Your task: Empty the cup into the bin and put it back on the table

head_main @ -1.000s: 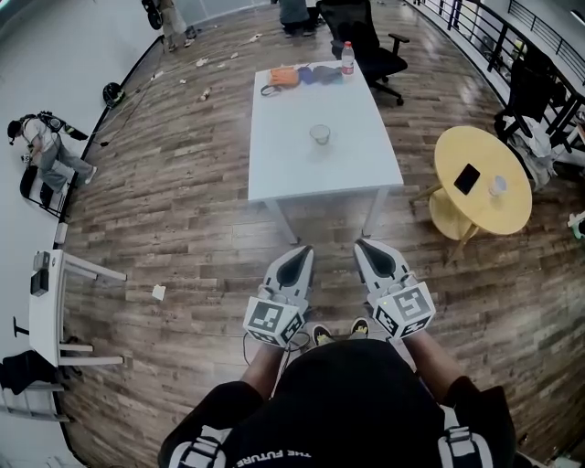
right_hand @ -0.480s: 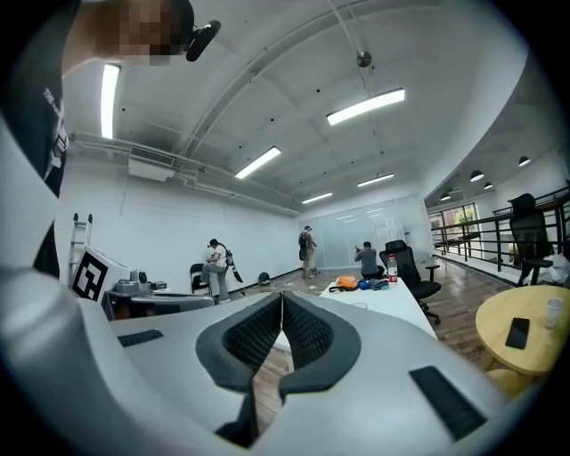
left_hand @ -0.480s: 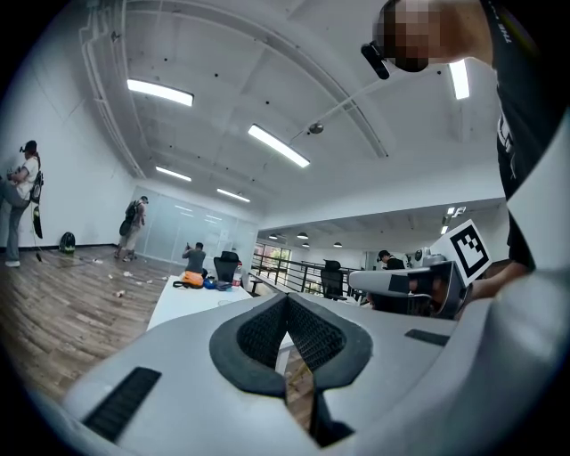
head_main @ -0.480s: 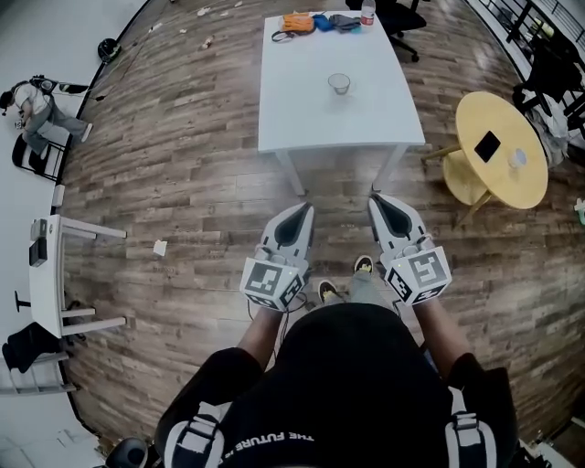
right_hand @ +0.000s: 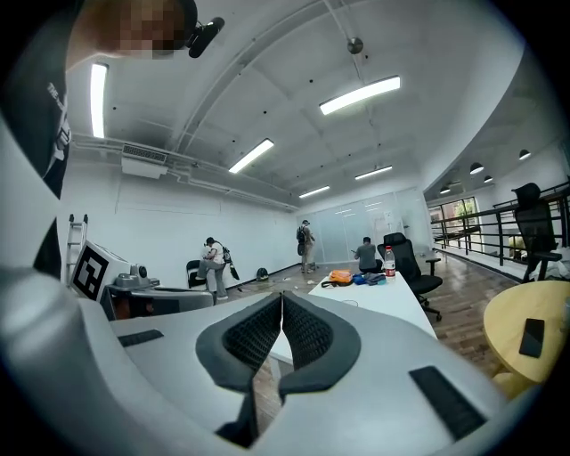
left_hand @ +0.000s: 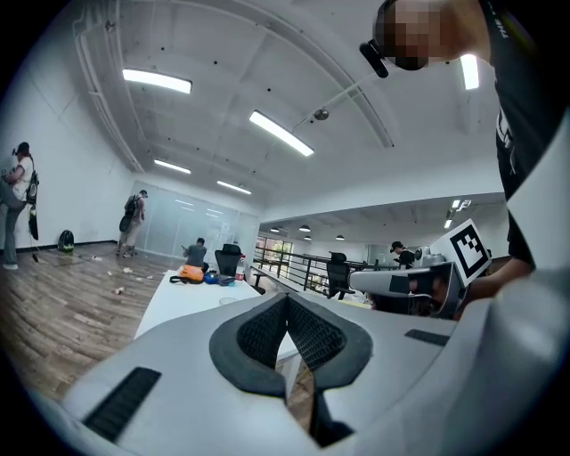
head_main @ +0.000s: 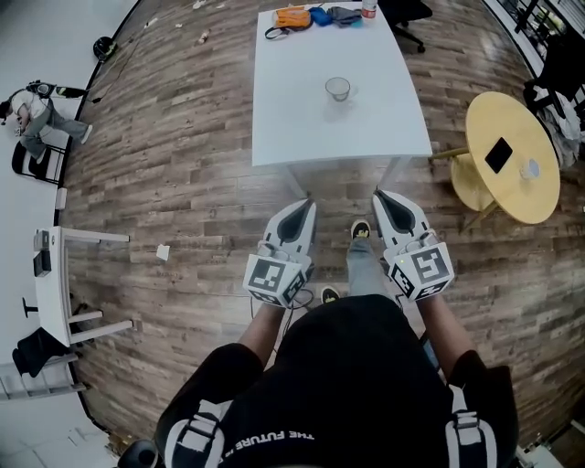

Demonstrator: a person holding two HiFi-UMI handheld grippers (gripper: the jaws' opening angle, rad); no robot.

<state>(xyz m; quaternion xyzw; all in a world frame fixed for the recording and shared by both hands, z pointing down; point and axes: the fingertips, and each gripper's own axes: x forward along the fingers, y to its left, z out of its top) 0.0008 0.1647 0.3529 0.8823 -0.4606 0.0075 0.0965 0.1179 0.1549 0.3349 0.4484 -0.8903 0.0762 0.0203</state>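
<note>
A clear cup (head_main: 337, 89) stands on the white table (head_main: 302, 128) ahead of me, a little right of its middle. Both grippers hang side by side over the wooden floor, short of the table's near edge. My left gripper (head_main: 297, 208) is shut with nothing in it; its pads (left_hand: 287, 334) meet. My right gripper (head_main: 387, 198) is shut and empty too, with its pads (right_hand: 282, 332) pressed together. In the right gripper view the cup (right_hand: 349, 303) is a faint shape on the table top (right_hand: 383, 294). No bin shows in any view.
An orange pouch (head_main: 294, 17), blue items and a water bottle (head_main: 368, 8) lie at the table's far end. A round yellow table (head_main: 514, 155) with a phone (head_main: 499, 154) and a small cup stands right. A white desk (head_main: 50, 283) is at the left. People stand far off.
I have walked closer to the white table, which now sits nearer in the head view. Both grippers stay shut and side by side.
</note>
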